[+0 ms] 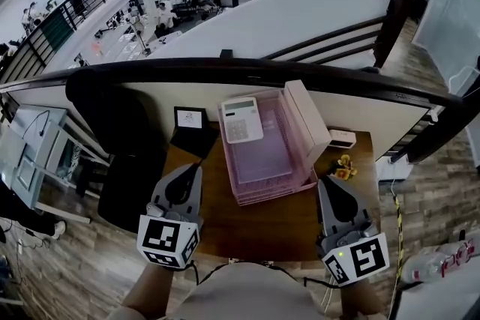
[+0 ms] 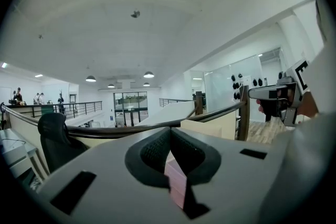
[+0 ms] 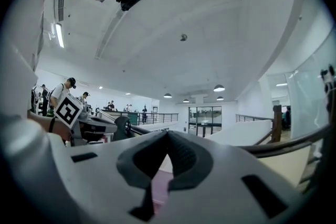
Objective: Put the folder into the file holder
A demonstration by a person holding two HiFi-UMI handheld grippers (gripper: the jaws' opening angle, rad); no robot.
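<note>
A pink stacked file holder (image 1: 264, 161) lies on the brown desk (image 1: 255, 225), with a white calculator (image 1: 241, 119) on its far left corner. A pale cream folder (image 1: 306, 115) stands on edge against the holder's right side. My left gripper (image 1: 189, 168) is at the desk's front left, its tip pointing towards the holder; its jaws are shut with nothing between them. My right gripper (image 1: 330, 182) is at the front right, also shut and holding nothing. In the left gripper view a strip of the pink holder (image 2: 176, 178) shows below the closed left gripper (image 2: 170, 129). The right gripper (image 3: 168, 134) shows tips that meet.
A small black frame (image 1: 190, 118) stands left of the holder. A white box (image 1: 342, 137) and a yellow trinket (image 1: 344, 167) sit at the desk's right. A black office chair (image 1: 112, 116) is at the left, and a curved dark railing (image 1: 247, 70) runs behind the desk.
</note>
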